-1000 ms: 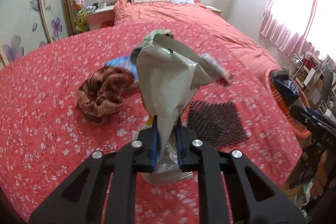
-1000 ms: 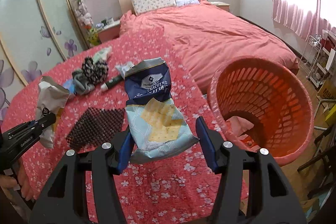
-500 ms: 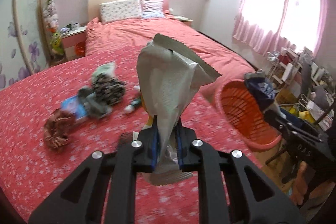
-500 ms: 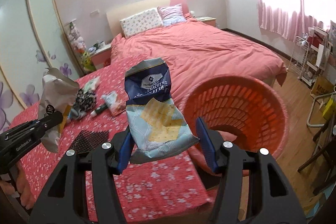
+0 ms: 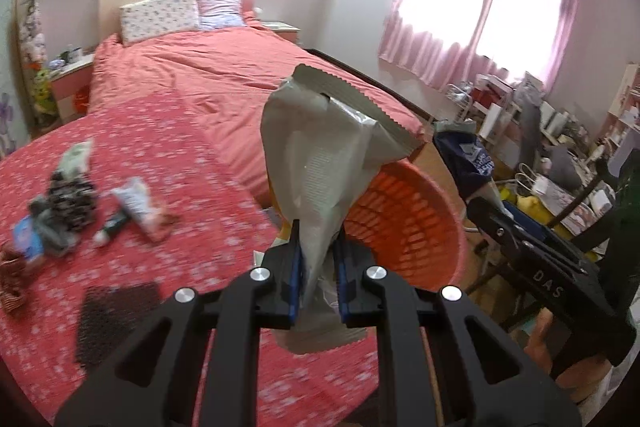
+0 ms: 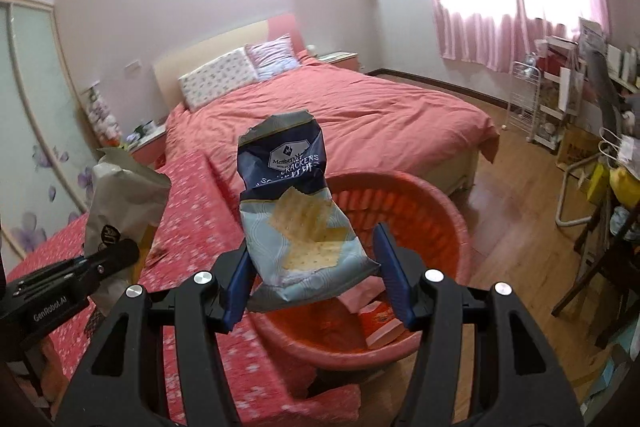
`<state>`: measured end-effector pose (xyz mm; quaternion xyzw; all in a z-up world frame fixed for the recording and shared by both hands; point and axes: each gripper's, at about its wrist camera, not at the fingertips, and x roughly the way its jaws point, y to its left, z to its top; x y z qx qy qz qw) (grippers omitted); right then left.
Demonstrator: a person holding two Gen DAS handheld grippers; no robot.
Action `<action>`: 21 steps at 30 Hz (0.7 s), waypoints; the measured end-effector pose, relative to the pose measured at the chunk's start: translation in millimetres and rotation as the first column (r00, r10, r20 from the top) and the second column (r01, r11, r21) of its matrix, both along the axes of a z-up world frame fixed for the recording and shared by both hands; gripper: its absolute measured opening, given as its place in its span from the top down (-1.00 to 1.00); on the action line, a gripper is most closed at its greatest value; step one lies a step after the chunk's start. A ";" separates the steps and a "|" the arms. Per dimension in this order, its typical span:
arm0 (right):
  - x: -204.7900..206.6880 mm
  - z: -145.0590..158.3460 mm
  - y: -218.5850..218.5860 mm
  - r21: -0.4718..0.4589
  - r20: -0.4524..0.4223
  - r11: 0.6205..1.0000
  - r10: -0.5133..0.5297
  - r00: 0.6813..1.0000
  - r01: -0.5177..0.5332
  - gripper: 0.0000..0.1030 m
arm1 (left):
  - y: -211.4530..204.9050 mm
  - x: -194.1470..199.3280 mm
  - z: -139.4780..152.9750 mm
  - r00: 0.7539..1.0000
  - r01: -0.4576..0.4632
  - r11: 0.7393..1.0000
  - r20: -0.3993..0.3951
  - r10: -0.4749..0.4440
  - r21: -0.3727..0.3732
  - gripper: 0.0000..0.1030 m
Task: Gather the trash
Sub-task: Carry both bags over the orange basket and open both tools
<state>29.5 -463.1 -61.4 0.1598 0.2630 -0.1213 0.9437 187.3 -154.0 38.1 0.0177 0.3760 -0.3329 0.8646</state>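
Basket (image 6: 440, 211) sits just ahead of and below both grippers, at the edge of the red floral surface, placed to catch drops. Left gripper (image 5: 318, 267) is clamped narrow on a silver snack bag (image 5: 320, 163), pinched low so it stands upright, near the rim. Right gripper (image 6: 314, 269) stands wide, cracker bag (image 6: 296, 211) resting between the fingers; real grip unclear. More wrappers (image 5: 132, 203) lie well off to the left gripper's left, so collection looks unfinished.

Black grippers (image 5: 318, 267) (image 6: 316, 275), blue-lined jaws, silver screws (one stamped "GenRobot.AI")
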 end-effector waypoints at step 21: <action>11.7 -25.5 -57.1 0.059 0.000 0.995 -0.077 0.997 0.077 -0.11 | -90.3 32.6 -49.6 0.991 0.100 0.995 -0.089 -0.098 0.020 0.67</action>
